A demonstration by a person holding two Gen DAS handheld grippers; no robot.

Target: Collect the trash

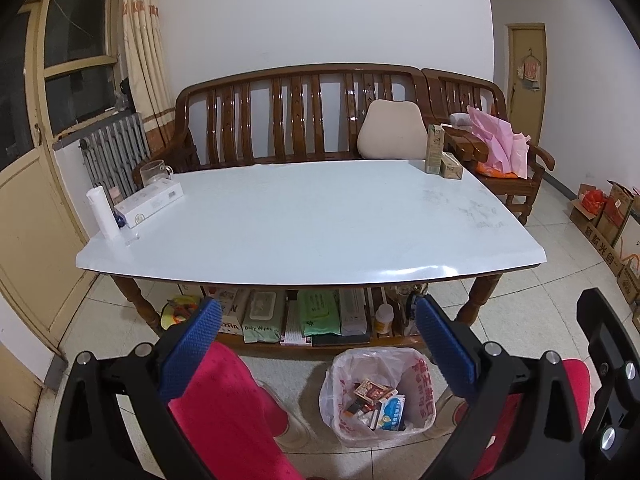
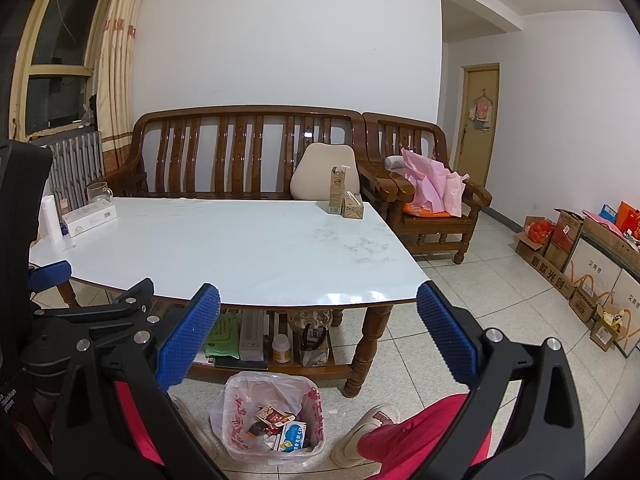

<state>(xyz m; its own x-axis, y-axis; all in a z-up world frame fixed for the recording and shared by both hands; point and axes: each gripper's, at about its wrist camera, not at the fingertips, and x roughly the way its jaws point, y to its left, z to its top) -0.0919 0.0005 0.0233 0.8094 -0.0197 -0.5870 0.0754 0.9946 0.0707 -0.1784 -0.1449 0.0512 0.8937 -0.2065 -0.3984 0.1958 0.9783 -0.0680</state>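
Observation:
A trash bin lined with a white plastic bag (image 1: 378,396) stands on the floor in front of the table and holds several small boxes and wrappers; it also shows in the right wrist view (image 2: 272,416). My left gripper (image 1: 320,344) is open and empty, held above the floor before the table. My right gripper (image 2: 320,336) is open and empty, beside the left one (image 2: 48,276). On the white table (image 1: 280,220) a tall carton (image 1: 435,148) and a small box (image 1: 452,168) stand at the far right corner (image 2: 338,190).
A long white box (image 1: 150,202), a white roll (image 1: 102,212) and a glass mug (image 1: 154,171) sit at the table's far left. Wipes packs and bottles fill the lower shelf (image 1: 304,316). A wooden bench stands behind. Cardboard boxes (image 2: 580,264) line the right wall. Red-clad legs are below.

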